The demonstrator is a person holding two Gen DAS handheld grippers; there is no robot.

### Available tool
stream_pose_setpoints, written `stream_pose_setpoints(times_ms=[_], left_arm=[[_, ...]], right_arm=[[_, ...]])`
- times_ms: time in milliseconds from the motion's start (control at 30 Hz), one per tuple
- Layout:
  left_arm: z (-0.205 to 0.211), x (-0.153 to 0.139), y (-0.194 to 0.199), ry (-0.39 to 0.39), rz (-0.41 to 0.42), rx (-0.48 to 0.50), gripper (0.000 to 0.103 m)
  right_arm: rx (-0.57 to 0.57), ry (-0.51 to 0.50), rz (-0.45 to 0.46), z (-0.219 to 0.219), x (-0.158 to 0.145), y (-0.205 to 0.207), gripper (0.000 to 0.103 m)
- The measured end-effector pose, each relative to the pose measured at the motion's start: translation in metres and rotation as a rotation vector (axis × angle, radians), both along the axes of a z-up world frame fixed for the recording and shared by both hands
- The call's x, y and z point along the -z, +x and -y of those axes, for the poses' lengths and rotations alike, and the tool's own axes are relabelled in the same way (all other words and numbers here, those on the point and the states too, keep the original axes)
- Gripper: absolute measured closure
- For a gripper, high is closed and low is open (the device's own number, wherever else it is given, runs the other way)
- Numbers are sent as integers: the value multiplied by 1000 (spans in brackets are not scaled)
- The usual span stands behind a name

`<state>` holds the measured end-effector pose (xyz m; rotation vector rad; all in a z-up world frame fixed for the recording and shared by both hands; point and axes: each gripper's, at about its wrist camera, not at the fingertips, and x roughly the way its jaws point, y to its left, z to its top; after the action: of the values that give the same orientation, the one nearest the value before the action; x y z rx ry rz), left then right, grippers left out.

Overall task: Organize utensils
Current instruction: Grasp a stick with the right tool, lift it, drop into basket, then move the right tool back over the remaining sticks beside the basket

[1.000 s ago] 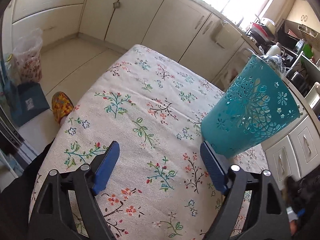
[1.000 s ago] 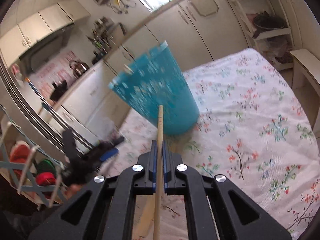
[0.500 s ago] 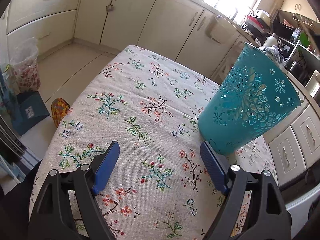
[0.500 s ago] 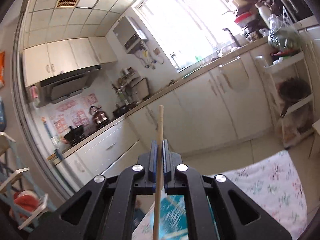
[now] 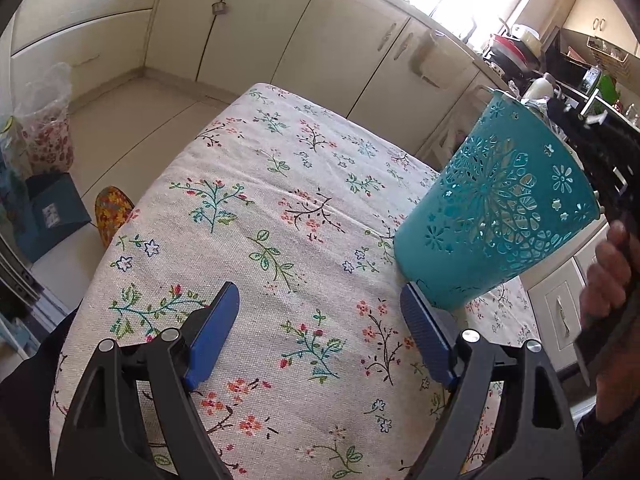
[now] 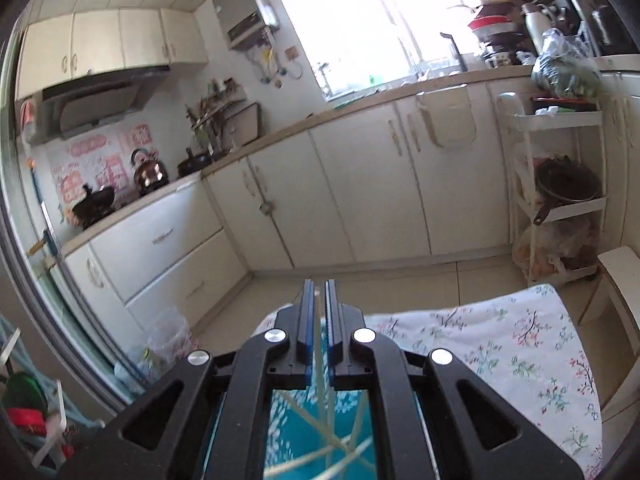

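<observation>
Your right gripper [image 6: 318, 336] now sits directly above the teal holder [image 6: 288, 420], where a second ago it faced the holder from the side. The wooden stick [image 6: 319, 364] that stood up past its fingers no longer does; a pale line shows in the narrow gap between the near-closed fingers, but the view is too blurred to confirm that they still clamp it. Several pale sticks [image 6: 360, 420] already lie crossed inside the holder, so judge this insertion as nearly complete.

Your left gripper [image 5: 320, 328] hovers over the flowered tablecloth [image 5: 248, 184] with its fingers wide apart and holding nothing. The holder [image 5: 500, 216] stands just beyond its right finger [image 5: 424, 332], close enough to be knocked. Farther off are the cabinets [image 5: 280, 20] and the floor.
</observation>
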<state>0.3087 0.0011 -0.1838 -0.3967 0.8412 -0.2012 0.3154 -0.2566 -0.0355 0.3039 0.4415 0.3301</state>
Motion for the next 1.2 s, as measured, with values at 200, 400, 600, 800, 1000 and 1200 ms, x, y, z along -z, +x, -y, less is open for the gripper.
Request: stream_pose_setpoints(times_ms=[200,400,600,800,1000,1200], left_arm=[[1,0,0,16,-5,-10,23],[3,-5,-3,62,5,-42,23],[0,-20,-30,114,47,-55,18],[-8,-29,-59,114,42,-69,18],[-4,-46,-93,141,96,-44,17],[-10,-62,-118,147,118,-45,16]], right_arm=[[57,31,8,20,-3,-60,82],[110,-32,-114,12,38,-136,57],[73,-82,-286,-5,83,-169,53],[88,-96,-293,-11,80,-180,48],[86,-128,-283,-16,85,-201,48],[78,-143,-274,-25,84,-219,54]])
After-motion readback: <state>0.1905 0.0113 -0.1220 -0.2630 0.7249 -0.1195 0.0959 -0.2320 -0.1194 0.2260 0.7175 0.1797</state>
